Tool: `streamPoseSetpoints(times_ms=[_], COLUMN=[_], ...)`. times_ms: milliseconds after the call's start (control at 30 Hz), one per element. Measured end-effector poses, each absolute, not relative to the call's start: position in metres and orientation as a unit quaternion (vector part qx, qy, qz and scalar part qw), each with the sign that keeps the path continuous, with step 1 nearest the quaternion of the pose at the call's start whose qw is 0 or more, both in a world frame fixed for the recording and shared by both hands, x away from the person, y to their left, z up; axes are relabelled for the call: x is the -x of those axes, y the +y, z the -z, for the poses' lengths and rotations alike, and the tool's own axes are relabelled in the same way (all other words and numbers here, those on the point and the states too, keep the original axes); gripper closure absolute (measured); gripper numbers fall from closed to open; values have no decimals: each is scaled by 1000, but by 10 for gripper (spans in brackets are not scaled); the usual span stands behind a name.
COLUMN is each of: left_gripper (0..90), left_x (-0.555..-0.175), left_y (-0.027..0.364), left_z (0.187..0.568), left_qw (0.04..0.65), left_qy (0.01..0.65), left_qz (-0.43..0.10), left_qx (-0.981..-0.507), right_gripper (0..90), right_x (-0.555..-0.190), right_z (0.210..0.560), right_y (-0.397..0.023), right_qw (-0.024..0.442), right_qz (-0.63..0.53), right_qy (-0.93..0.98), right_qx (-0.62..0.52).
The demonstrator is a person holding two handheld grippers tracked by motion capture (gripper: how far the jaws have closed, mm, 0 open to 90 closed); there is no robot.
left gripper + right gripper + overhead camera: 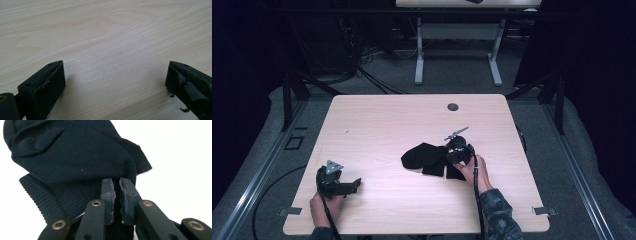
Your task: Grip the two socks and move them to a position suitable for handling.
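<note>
From above, the black sock lay crumpled right of centre on the wooden table. The right gripper met its right edge; the left gripper rested near the left front corner, well apart.

In the left gripper view, the jaws stood wide over bare wood.

In the right gripper view, the jaws were pinched nearly together on sock fabric beside the ribbed cuff. Judged step: grasp made; next likely a lift or pull.

A dark, crumpled sock with a ribbed cuff lies right of the table's centre.
</note>
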State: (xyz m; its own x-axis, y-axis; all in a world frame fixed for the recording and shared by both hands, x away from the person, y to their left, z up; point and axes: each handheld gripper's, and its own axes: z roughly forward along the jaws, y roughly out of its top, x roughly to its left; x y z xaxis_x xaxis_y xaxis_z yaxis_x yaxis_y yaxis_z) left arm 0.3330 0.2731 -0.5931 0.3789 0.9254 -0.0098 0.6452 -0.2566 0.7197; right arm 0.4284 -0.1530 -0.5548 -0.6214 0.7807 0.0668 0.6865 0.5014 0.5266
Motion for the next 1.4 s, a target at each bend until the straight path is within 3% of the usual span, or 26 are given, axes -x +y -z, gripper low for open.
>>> streamPoseSetpoints(times_ms=[767, 1400], left_gripper=[27, 28], left_x=[-333, -333], left_y=[273, 273], left_z=[593, 593], left_qw=[327, 327], left_qy=[514, 514], left_qz=[-214, -214], left_qx=[-763, -763], right_gripper=[883, 883], right_x=[-395, -327], right_z=[494, 433], right_y=[-164, -164], right_qw=[125, 152], right_qz=[-348, -429], right_qy=[845, 835], right_qx=[-386, -308])
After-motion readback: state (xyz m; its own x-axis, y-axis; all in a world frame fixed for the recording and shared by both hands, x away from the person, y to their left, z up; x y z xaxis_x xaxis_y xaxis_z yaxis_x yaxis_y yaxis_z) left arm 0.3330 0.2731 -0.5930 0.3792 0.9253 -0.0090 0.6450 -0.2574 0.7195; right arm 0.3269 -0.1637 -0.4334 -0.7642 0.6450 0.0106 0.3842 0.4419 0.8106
